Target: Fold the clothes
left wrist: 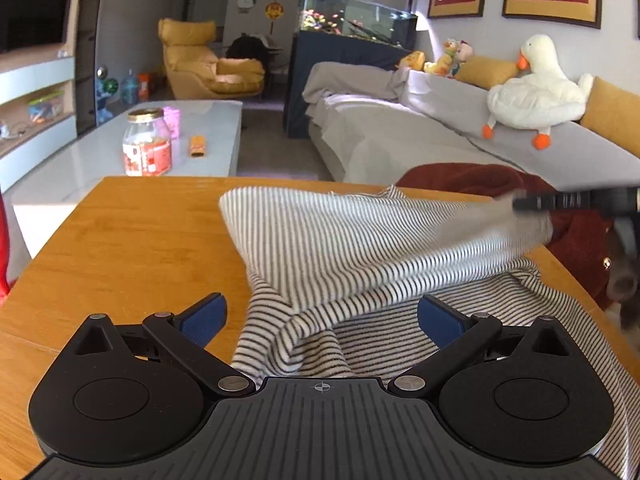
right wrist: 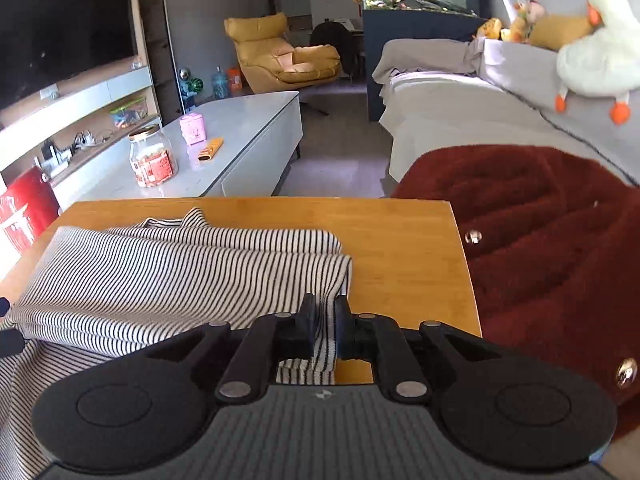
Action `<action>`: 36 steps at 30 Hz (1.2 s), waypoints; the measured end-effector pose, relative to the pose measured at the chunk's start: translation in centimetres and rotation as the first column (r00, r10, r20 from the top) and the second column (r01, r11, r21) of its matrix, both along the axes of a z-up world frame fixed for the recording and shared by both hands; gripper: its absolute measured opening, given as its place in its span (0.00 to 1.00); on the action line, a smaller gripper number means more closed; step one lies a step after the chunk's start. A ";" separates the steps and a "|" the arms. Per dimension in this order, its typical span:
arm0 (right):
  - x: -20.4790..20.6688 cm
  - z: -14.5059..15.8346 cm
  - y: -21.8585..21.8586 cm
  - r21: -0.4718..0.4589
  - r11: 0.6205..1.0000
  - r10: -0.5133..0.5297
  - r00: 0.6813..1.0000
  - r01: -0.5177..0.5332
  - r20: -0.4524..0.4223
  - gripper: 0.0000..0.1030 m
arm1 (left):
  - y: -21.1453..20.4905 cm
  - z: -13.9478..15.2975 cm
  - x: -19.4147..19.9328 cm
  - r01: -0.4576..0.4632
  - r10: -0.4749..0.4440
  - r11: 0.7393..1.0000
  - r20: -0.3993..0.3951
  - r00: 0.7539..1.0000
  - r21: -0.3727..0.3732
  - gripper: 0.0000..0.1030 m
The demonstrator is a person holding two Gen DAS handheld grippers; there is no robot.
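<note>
On the wooden table [left wrist: 120, 248], lay the striped shirt [right wrist: 160, 276], bunched and partly lifted. Pinched at its edge by the right gripper [right wrist: 323, 322]; left gripper [left wrist: 322, 318] spread wide, holding nothing. Thin bite: could slip free, or drag onto the red garment [right wrist: 552, 240].

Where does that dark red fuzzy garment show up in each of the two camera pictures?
Left wrist view: the dark red garment sits at the right, behind the striped shirt.
Right wrist view: it fills the right side, past the wooden table's edge.
Shared landmark: the white plush goose on the sofa.
</note>
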State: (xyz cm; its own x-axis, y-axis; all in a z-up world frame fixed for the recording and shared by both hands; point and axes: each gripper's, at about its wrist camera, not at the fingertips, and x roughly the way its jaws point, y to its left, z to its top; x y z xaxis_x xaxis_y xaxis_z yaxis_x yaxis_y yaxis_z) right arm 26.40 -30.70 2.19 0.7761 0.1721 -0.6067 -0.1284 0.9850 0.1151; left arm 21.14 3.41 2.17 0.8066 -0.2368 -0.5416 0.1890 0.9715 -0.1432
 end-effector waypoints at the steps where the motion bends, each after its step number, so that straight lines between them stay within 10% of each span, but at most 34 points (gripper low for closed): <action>1: -0.3 0.3 -0.3 0.019 1.000 -0.009 1.000 0.009 0.013 0.13 | 0.2 0.4 0.1 -0.002 0.002 1.000 -0.004 1.000 -0.005 1.00; 7: -0.3 4.7 1.0 0.096 0.993 0.057 0.985 -0.073 0.164 0.60 | -1.5 2.0 3.0 0.080 -0.080 0.995 -0.002 0.997 -0.057 1.00; 11: 0.9 3.8 2.8 0.165 0.972 0.145 0.981 -0.165 0.129 0.66 | -2.8 3.1 5.0 0.137 -0.137 0.986 0.003 0.991 -0.091 1.00; 16: 1.7 -0.9 3.8 0.153 0.976 0.153 0.988 -0.152 0.004 0.69 | -2.9 -0.7 8.0 0.048 -0.035 0.990 -0.097 0.995 0.132 1.00; 24: 0.7 2.5 4.4 0.077 0.980 0.170 0.977 -0.181 0.130 0.80 | 0.9 -2.0 9.3 0.021 -0.017 0.999 -0.171 0.985 0.027 1.00; 29: 2.7 -1.1 4.8 0.029 0.990 0.142 0.990 -0.141 -0.011 0.73 | 0.8 -1.6 8.9 0.024 -0.020 0.999 -0.161 0.987 0.026 1.00; 36: 2.3 -1.3 6.4 -0.048 0.985 0.168 0.986 -0.168 0.004 0.82 | -1.0 1.0 7.5 0.063 -0.061 0.998 -0.097 0.993 0.027 1.00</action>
State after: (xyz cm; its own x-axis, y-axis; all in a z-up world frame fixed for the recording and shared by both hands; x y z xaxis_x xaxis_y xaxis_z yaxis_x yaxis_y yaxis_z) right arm 28.65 -24.27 0.91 0.7433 0.2721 -0.6111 -0.2936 0.9536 0.0675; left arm 28.68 2.44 3.12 0.7351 -0.2674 -0.6231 0.2359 0.9624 -0.1347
